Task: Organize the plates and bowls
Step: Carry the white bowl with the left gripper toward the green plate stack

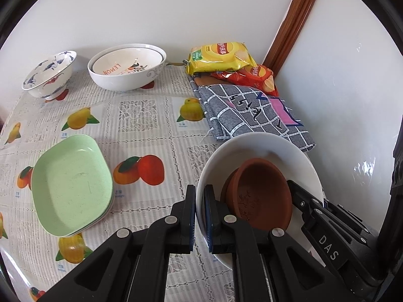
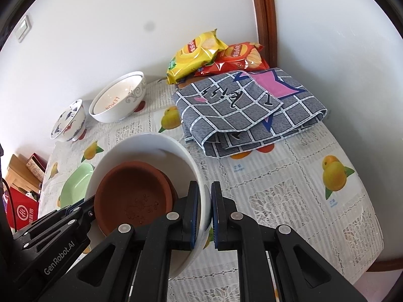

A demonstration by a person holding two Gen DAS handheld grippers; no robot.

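A large white bowl holds brown clay dishes tilted inside it. My left gripper is shut on the bowl's left rim. My right gripper is shut on the bowl's right rim; the clay dishes show in this view too. Each gripper shows at the other view's edge. Green rectangular plates lie stacked at left. Two nested white bowls and a blue-patterned bowl stand by the far wall.
A folded grey checked cloth lies beyond the white bowl. Yellow and red crisp bags sit in the far corner by a wooden frame. The table has a fruit-print cover. Boxes stand off the table's left.
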